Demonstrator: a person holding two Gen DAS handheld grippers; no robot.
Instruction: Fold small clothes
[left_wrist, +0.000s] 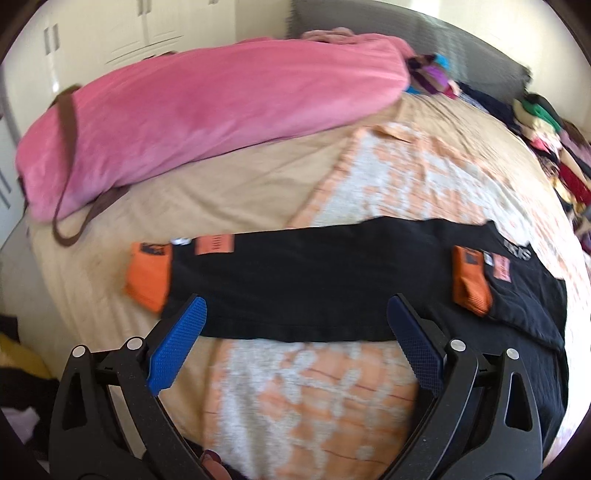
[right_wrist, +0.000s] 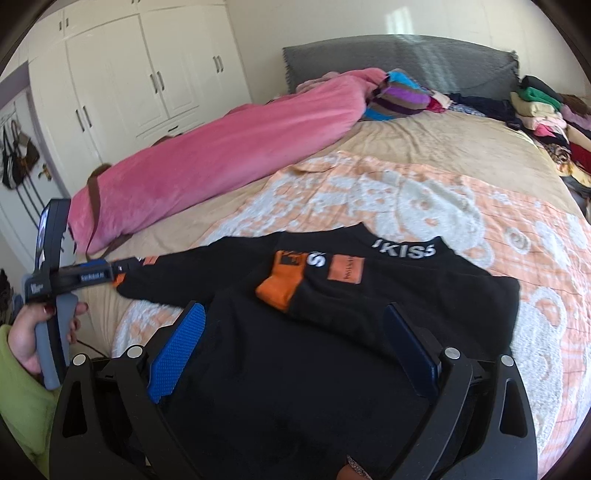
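mid-fold on the black long-sleeved top with orange cuffs (right_wrist: 332, 332) spread over the peach-and-white patterned bed blanket (right_wrist: 480, 229): left gripper (left_wrist: 295, 325) and right gripper (right_wrist: 293, 332) hovering, fingers spread and empty, probably next pinching the outstretched sleeve to fold inward.

The left wrist view looks forward between the spread fingers of the left gripper (left_wrist: 295, 332), low and close over the bed (left_wrist: 236, 184), facing across a stretched sleeve of the black top (left_wrist: 314, 280) towards the pink duvet (left_wrist: 207, 110) beyond.

The right wrist view looks forward along the right gripper (right_wrist: 293, 339), close above the body of the black top (right_wrist: 332, 332), facing the headboard (right_wrist: 399, 55) and the wardrobe (right_wrist: 147, 66) ahead to its left. Both views share the top, the orange-and-white blanket (right_wrist: 406, 192), the duvet and the headboard. The left gripper (right_wrist: 92, 275) itself appears at the far left of the right view.
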